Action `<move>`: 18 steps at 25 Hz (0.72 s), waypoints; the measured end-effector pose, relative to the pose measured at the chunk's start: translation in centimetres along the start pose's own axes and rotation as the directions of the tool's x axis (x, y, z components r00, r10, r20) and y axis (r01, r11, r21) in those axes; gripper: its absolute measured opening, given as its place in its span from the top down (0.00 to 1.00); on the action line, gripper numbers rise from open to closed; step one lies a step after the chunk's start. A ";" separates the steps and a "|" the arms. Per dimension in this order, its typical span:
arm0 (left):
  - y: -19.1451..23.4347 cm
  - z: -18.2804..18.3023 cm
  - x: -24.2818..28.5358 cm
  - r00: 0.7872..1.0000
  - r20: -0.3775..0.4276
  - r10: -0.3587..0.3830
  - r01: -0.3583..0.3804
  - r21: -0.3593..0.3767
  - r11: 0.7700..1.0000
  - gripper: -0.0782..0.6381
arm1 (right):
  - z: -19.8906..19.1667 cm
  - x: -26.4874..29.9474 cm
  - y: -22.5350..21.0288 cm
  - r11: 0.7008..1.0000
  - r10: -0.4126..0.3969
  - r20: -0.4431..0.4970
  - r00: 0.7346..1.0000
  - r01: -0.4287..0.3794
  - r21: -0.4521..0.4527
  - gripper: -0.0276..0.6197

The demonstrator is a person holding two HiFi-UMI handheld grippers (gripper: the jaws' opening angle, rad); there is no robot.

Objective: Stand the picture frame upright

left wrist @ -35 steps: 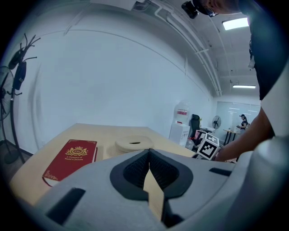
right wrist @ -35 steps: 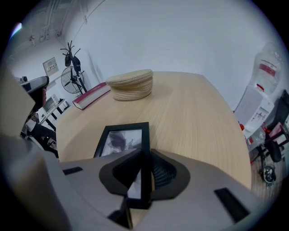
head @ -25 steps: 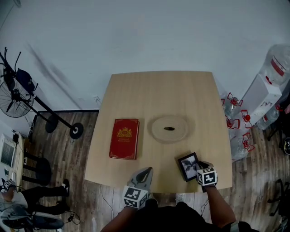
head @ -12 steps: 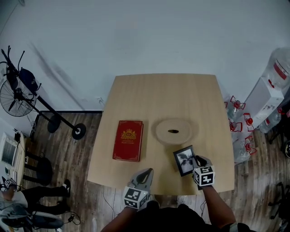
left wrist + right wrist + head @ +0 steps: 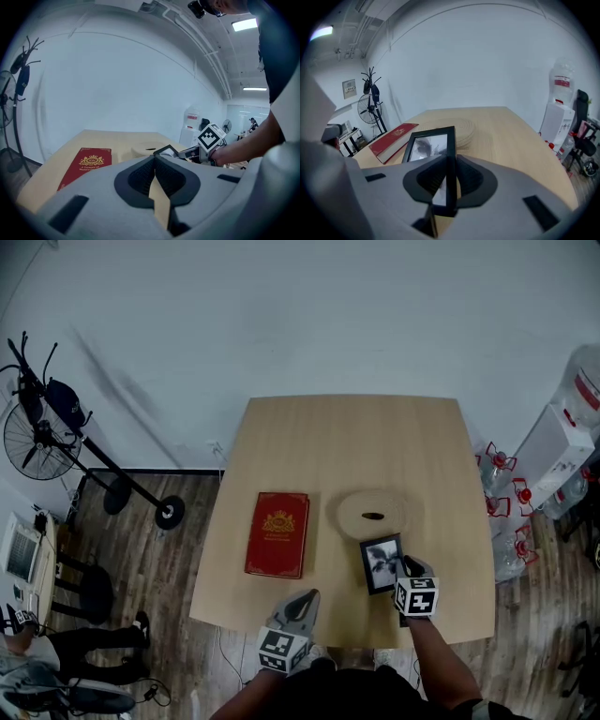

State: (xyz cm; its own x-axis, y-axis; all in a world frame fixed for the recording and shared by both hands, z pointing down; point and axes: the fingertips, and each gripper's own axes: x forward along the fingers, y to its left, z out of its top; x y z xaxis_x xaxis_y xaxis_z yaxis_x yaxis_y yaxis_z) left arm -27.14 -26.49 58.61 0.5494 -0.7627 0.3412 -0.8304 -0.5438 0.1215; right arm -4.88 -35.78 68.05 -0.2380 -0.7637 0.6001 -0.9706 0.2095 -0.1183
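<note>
Pinching tool, right gripper [image 5: 403, 567] [image 5: 450, 164]: jaws pressed onto the right-hand edge of the picture frame, black rim caught between the two pads; marker cube at the near right of the table, close to the person.
Picture frame [image 5: 382, 563] [image 5: 429, 147] [image 5: 165, 151]: black rim, grey picture facing up; tilted rather than upright; over the near right part of the table, far edge meeting the near rim of the round wooden disc in the head view; contact between its underside and the table not readable.
Left gripper [image 5: 302, 596] [image 5: 154, 161]: jaws pressed together at the tips, nothing between them; held at the near edge of the table, well apart from the frame, pointing across the tabletop.
Table [image 5: 356, 437]: light wood, set against a pale wall.
Red book [image 5: 278, 533] [image 5: 85, 165] [image 5: 393, 136]: lying flat and closed, gold emblem on the cover, left of the disc and apart from it.
Round wooden disc [image 5: 373, 514] [image 5: 464, 126]: flat near the table's centre, small dark mark in its middle, between the book and the right edge.
Standing fan [image 5: 33, 437]: on the floor to the left of the table.
Water dispenser [image 5: 553, 451]: on the floor to the right of the table.
</note>
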 end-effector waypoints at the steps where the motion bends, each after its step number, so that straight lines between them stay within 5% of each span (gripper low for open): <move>1: 0.4 0.0 -0.1 1.000 -0.006 0.000 0.000 -0.001 1.000 0.89 | 0.0 0.3 0.2 1.000 -0.010 0.005 1.000 0.010 0.010 0.86; 18: 5.5 0.4 -0.3 0.997 -0.012 -0.073 0.074 0.029 0.997 0.89 | -3.0 3.1 1.9 0.969 -0.155 -0.026 0.988 0.157 0.192 0.86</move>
State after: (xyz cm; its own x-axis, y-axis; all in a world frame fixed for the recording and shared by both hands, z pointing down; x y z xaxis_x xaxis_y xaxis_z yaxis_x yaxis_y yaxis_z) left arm -31.86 -29.43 58.85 0.6076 -0.7164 0.3428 -0.7846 -0.6083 0.1194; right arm -7.35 -35.92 72.11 -0.0841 -0.7705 0.6318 -0.9844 -0.0342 -0.1728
